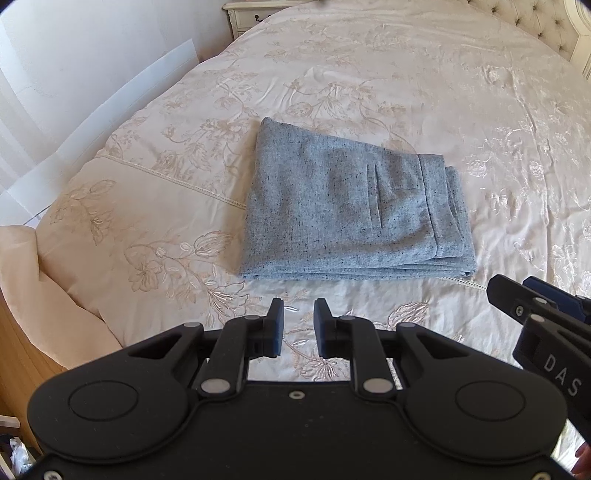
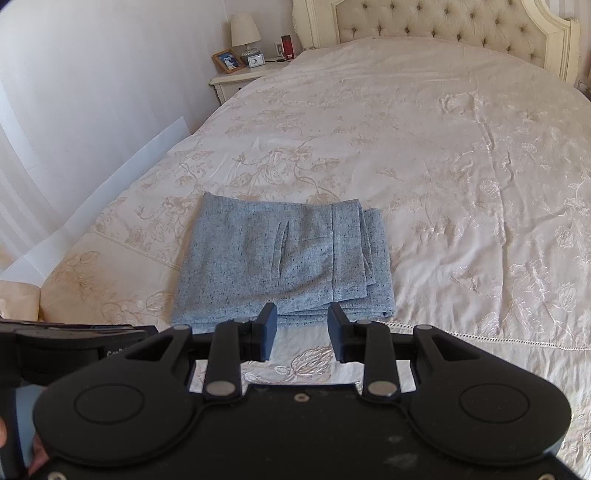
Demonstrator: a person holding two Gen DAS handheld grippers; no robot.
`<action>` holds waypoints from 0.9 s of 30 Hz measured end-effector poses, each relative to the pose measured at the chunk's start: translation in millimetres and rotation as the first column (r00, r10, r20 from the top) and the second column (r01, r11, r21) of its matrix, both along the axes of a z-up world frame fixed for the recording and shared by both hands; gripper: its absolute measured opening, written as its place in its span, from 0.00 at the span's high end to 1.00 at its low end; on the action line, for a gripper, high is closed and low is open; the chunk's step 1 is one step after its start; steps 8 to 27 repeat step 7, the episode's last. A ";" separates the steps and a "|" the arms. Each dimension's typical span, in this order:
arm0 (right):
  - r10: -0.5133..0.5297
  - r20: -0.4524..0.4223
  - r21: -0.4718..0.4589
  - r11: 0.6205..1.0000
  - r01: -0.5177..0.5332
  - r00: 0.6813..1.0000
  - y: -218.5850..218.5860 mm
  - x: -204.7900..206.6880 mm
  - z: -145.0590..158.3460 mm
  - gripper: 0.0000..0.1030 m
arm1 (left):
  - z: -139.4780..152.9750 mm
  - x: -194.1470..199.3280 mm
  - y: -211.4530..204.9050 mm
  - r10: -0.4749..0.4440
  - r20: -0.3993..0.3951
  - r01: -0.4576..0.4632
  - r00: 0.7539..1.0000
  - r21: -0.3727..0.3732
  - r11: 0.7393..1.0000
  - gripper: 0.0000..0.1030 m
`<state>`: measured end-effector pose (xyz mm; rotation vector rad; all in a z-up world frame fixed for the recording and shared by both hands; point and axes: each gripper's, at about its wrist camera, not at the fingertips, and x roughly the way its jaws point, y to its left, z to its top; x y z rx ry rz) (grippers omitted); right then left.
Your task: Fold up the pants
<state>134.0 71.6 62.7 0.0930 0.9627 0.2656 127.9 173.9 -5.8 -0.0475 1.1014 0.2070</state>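
Note:
The grey flecked pants (image 1: 343, 206) lie folded into a compact stack of several layers on the cream bedspread (image 1: 443, 92), a back pocket slit facing up. They also show in the right wrist view (image 2: 288, 258). My left gripper (image 1: 298, 314) is open and empty, held above the bedspread a little short of the stack's near edge. My right gripper (image 2: 302, 317) is open and empty, its fingertips just over the stack's near edge. The right gripper's body also shows at the right of the left wrist view (image 1: 546, 321).
The bed's left edge and a white wall (image 2: 74, 92) run along the left. A nightstand (image 2: 240, 79) with a lamp, photo frame and clock stands at the back left. A tufted headboard (image 2: 443, 26) is at the far end. Wooden floor (image 1: 14, 343) shows at the lower left.

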 end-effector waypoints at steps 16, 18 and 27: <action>-0.014 -0.022 -0.001 1.000 0.014 1.000 2.5 6.4 -6.4 0.68 | -6.5 7.6 2.6 -0.018 -0.010 0.018 1.000 0.012 1.000 0.73; -0.014 -0.022 -0.001 1.000 0.014 1.000 2.5 6.4 -6.4 0.68 | -6.5 7.6 2.6 -0.018 -0.010 0.018 1.000 0.012 1.000 0.73; -0.014 -0.022 -0.001 1.000 0.014 1.000 2.5 6.4 -6.4 0.68 | -6.5 7.6 2.6 -0.018 -0.010 0.018 1.000 0.012 1.000 0.73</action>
